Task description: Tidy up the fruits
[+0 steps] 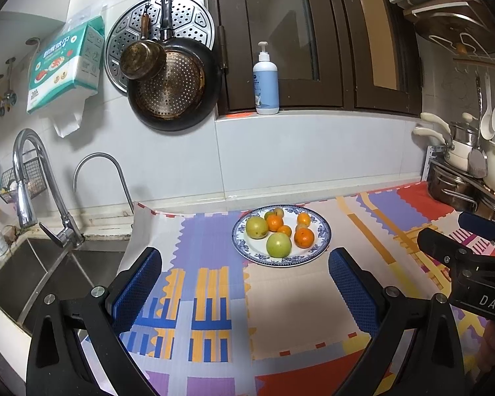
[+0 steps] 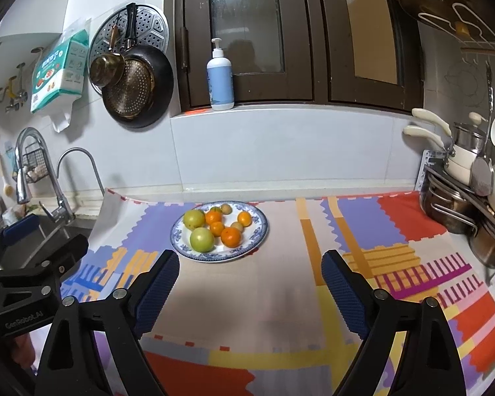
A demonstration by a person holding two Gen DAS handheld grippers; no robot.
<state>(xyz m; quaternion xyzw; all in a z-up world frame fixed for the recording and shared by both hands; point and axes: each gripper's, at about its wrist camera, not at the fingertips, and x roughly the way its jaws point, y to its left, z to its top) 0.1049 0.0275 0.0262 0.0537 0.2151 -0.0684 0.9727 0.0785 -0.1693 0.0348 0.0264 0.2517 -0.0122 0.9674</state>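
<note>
Progress: seemed finished, nothing left on the mat | fruits: all lay on the plate, near the back wall | left gripper: spread wide, empty | right gripper: spread wide, empty

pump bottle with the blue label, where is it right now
The pump bottle stands upright on the window ledge above the counter, against the dark window frame, right of the hanging pans and behind the fruit plate.
</note>
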